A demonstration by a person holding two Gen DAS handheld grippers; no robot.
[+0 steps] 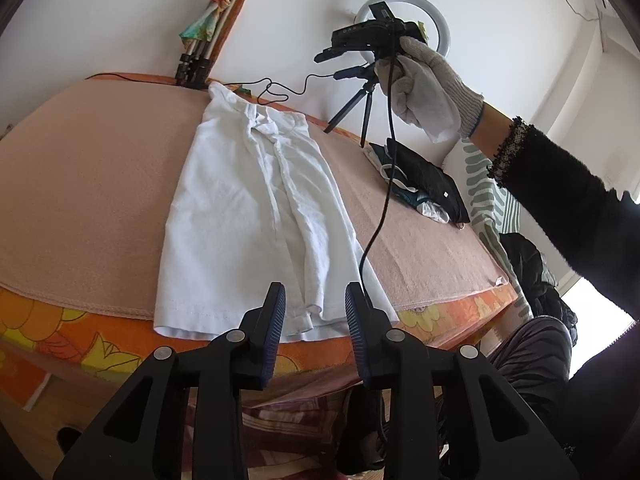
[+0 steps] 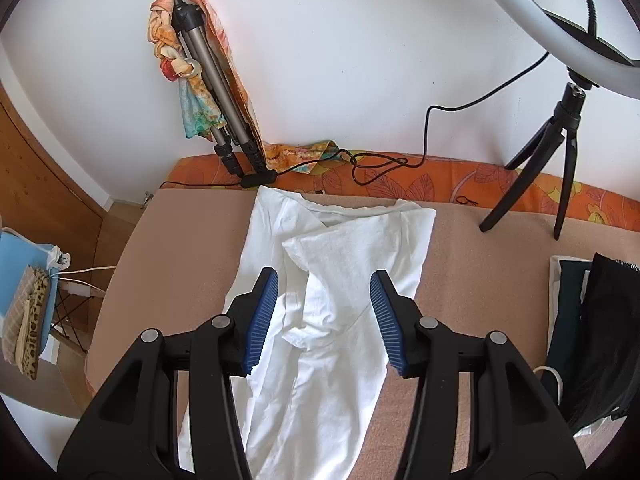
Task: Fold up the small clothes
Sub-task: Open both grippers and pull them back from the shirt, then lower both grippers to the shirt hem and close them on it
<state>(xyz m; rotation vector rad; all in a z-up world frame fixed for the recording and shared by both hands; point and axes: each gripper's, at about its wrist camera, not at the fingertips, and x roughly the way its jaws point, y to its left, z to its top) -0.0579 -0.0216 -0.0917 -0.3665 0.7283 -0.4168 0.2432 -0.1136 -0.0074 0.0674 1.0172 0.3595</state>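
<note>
A white t-shirt [image 1: 256,216] lies lengthwise on the beige blanket [image 1: 80,184], both sides folded in toward the middle. Its hem hangs slightly over the near edge. My left gripper [image 1: 316,300] is open and empty, just above that hem. My right gripper [image 1: 340,64] is held high in a gloved hand over the far right of the bed. In the right wrist view it [image 2: 324,284] is open and empty, hovering above the shirt's [image 2: 320,360] folded sleeves near the collar end.
A small black tripod [image 2: 560,152] with a ring light [image 2: 560,36] stands at the back right. A grey tripod [image 2: 216,92] with a colourful cloth leans on the wall. Dark folded clothes [image 1: 424,184] lie at the right. A black cable [image 1: 380,200] hangs from the right gripper.
</note>
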